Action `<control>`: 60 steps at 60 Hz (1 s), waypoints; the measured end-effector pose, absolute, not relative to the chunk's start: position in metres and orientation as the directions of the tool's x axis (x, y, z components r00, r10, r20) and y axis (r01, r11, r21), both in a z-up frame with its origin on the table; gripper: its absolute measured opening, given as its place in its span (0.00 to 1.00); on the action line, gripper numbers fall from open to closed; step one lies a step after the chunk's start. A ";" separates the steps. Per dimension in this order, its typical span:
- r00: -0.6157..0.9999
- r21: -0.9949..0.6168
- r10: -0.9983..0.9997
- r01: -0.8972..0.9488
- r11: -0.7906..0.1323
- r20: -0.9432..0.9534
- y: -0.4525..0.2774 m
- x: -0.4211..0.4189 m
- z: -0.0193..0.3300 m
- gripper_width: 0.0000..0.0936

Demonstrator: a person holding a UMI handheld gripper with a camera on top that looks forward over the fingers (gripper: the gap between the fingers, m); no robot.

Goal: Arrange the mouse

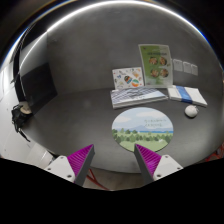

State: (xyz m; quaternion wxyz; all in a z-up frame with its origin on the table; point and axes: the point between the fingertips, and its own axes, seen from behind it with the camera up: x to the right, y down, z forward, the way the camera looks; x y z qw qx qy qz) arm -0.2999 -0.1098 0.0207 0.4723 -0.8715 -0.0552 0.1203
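A small white mouse (190,111) sits on the grey table to the right of a round mouse pad (141,128) printed with a green landscape. My gripper (114,160) is well back from both, low over the table. Its two fingers with magenta pads (80,159) stand wide apart with nothing between them. The mouse pad lies just beyond the right finger.
A white book or box (188,95) lies behind the mouse. A stack of papers (135,96) and two upright printed cards (154,64) stand at the back. A dark monitor or panel (33,84) and cables are at the left. Bare grey table (75,120) spreads ahead of the left finger.
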 end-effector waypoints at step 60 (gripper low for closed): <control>0.975 -0.824 0.164 -0.030 -0.565 -0.148 0.099 0.013 -0.002 0.88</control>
